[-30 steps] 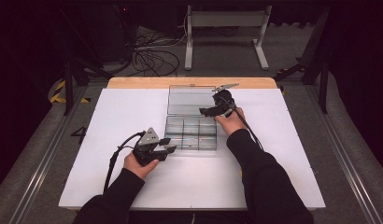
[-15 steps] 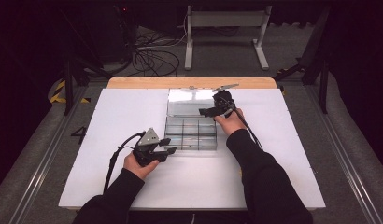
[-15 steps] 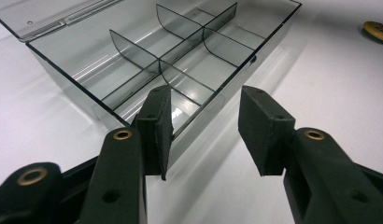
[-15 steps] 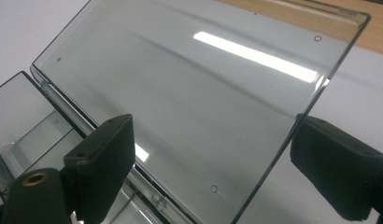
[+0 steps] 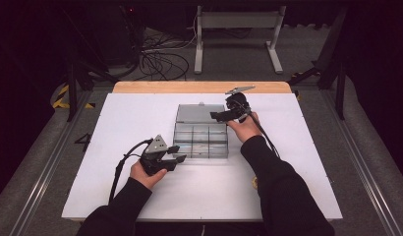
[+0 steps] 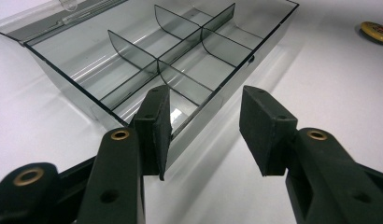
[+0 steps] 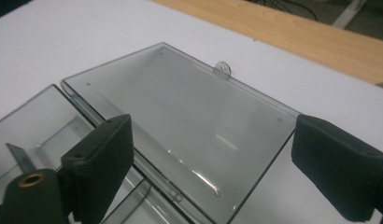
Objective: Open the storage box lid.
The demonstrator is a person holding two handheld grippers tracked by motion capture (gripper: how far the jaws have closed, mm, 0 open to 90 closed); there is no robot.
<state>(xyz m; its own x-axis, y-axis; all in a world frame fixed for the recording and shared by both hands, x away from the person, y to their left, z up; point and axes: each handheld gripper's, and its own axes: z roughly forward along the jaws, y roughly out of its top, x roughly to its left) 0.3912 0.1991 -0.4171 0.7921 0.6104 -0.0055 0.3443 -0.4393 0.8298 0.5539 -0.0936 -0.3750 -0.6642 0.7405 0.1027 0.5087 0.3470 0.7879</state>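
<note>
High view: clear compartment box (image 5: 200,140) mid-table, lid (image 5: 199,113) flat behind, long axis across; left gripper (image 5: 177,153) just beside its near-left corner, right gripper (image 5: 214,116) at lid's right edge.

Left gripper view: spread, one pad (image 6: 157,126) apparently inside the wall, nothing pinched; yellow disc (image 6: 375,31) apart.

Right gripper view: wide apart over lid (image 7: 180,126), empty.
</note>
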